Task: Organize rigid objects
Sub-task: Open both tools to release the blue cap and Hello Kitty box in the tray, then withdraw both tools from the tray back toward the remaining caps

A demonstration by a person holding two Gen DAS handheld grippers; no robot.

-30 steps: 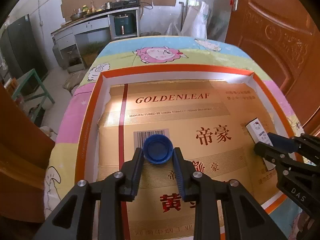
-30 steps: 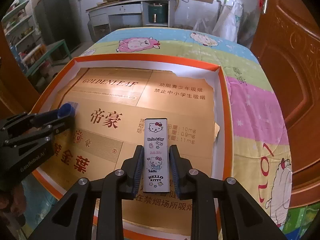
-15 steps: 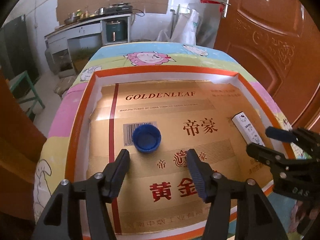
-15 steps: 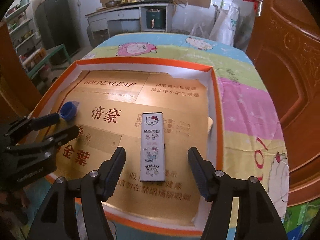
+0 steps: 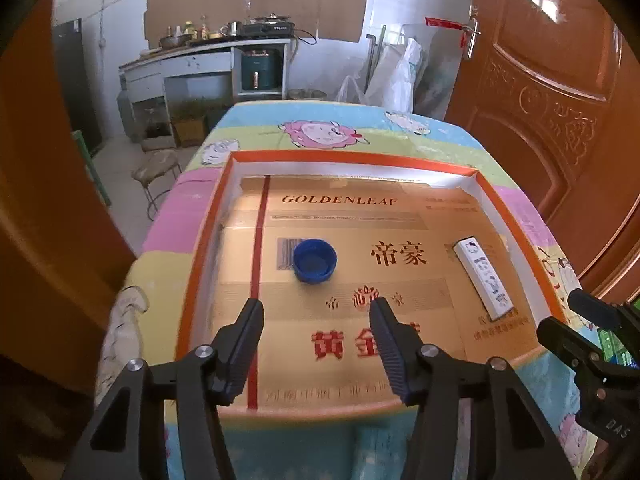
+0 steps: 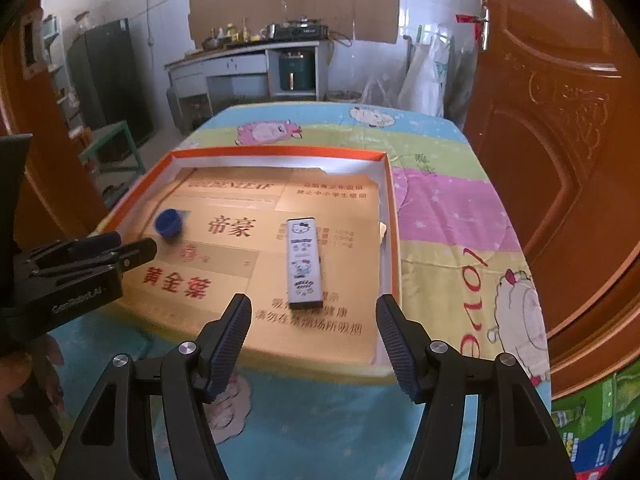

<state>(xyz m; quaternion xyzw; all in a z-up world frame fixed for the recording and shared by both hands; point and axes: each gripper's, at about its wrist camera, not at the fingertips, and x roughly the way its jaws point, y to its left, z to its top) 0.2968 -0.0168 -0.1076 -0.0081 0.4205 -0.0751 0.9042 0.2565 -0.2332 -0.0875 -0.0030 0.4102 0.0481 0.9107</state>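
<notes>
A round blue bottle cap [image 5: 314, 260] lies open side up on the cardboard lining of the orange-rimmed tray [image 5: 192, 264], at its left part beside a printed barcode. A slim white cartoon-printed box [image 6: 304, 262] lies flat, lengthwise, well apart at the right part.

The left claw [image 5: 316, 312], low in the centre of its frame, and the right claw [image 6: 314, 312], likewise placed, both point downward, jaws just opened wide and gripping nothing.
</notes>
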